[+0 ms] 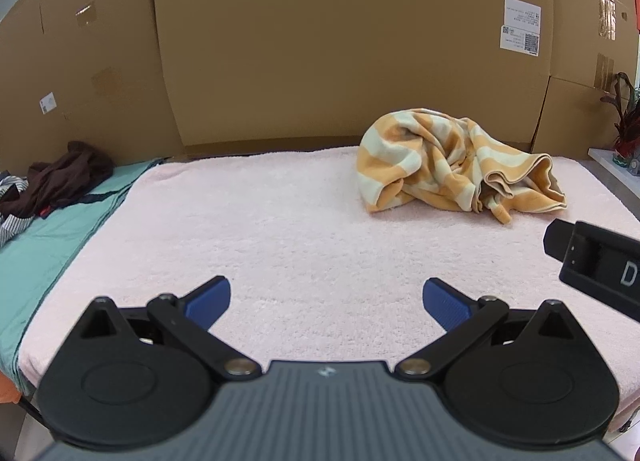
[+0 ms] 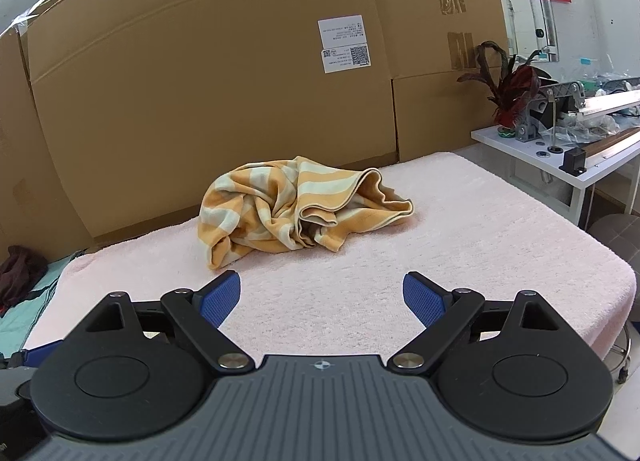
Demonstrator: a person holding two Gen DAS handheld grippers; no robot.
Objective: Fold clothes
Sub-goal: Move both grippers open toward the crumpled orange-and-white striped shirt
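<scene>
A crumpled orange and cream striped garment (image 1: 456,165) lies in a heap at the back right of the pink towel-covered table (image 1: 280,229). It also shows in the right wrist view (image 2: 296,209), ahead and slightly left. My left gripper (image 1: 326,297) is open and empty, hovering over the bare pink towel, well short and left of the garment. My right gripper (image 2: 322,295) is open and empty above the pink towel (image 2: 480,229), a short way in front of the garment. The right gripper's black body (image 1: 596,261) shows at the right edge of the left wrist view.
Cardboard boxes (image 1: 340,41) wall off the back. A teal cloth (image 1: 48,237) with dark brown and striped clothes (image 1: 56,181) lies at the left. A white side table (image 2: 560,153) with a red-leafed plant (image 2: 508,89) and hardware stands at the right.
</scene>
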